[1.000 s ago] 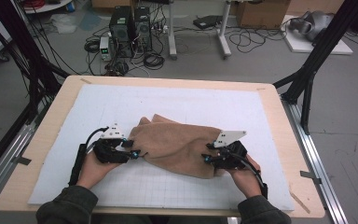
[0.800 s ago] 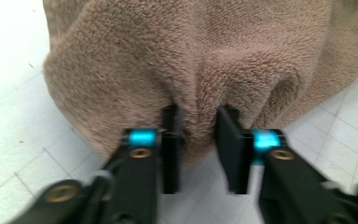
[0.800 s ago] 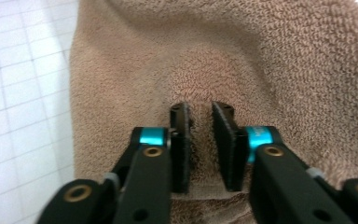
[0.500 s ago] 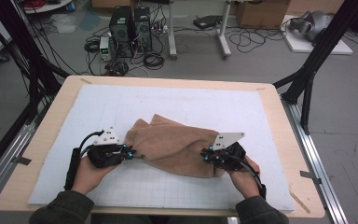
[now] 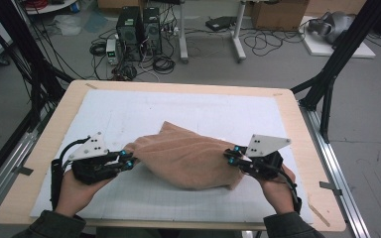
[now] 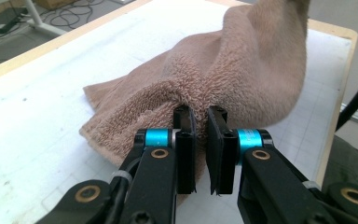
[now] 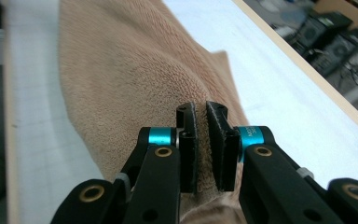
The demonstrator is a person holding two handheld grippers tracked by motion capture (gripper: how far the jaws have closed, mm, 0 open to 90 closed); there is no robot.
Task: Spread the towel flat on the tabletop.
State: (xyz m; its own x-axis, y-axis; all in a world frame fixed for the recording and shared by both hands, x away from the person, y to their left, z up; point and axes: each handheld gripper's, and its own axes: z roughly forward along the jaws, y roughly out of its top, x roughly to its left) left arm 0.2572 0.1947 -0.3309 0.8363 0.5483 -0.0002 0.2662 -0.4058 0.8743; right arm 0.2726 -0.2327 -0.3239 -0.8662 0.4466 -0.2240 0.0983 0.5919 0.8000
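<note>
A tan terry towel [image 5: 188,158] lies crumpled in the middle of the white gridded mat [image 5: 178,106]. My left gripper [image 5: 129,159] pinches its left edge, and in the left gripper view the jaws [image 6: 200,114] are shut on a fold of the towel [image 6: 242,70]. My right gripper [image 5: 229,156] grips the right edge. Its jaws have just been closing, and in the right gripper view [image 7: 201,109] they clamp a ridge of the towel [image 7: 121,70]. Both held edges are raised off the mat while the middle sags.
The mat sits on a wooden tabletop [image 5: 297,129] with a bare rim all round. Black frame legs [image 5: 327,79] stand at the right, computers [image 5: 139,25] and cables on the floor beyond the far edge.
Both grippers closed on the towel's edges and rose, lifting them. The towel has bunched up taller between the two hands.
</note>
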